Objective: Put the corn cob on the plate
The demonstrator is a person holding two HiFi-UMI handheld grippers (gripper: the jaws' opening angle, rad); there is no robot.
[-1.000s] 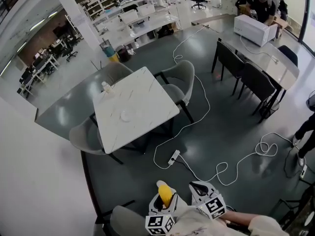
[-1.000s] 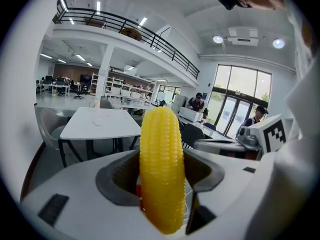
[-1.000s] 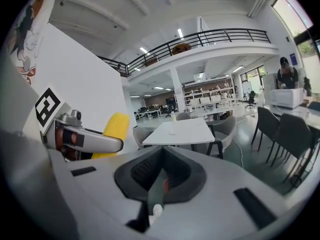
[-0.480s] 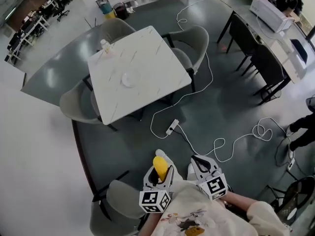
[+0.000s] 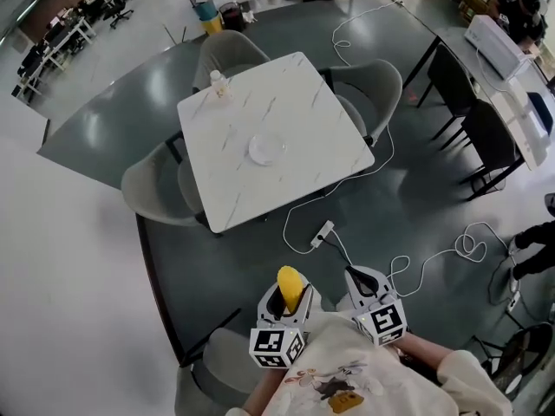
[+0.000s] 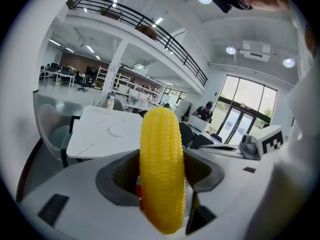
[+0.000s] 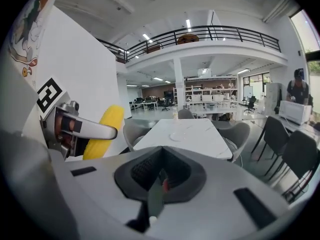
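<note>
Detail only comes from the left gripper view: left gripper (image 6: 161, 183) clamps an upright, bright yellow corn cob (image 6: 161, 154) with neat kernel rows. Right gripper (image 7: 159, 178) is closed on nothing, plate (image 5: 267, 148) well ahead.

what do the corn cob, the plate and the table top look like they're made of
The corn cob: likely plastic or rubber; kernels evenly moulded, uniform yellow, faintly glossy.
The plate: pale, round, too small to tell; glass or ceramic possible.
The table top: white with thin grey veins, smooth; marble or a marble-look laminate.
</note>
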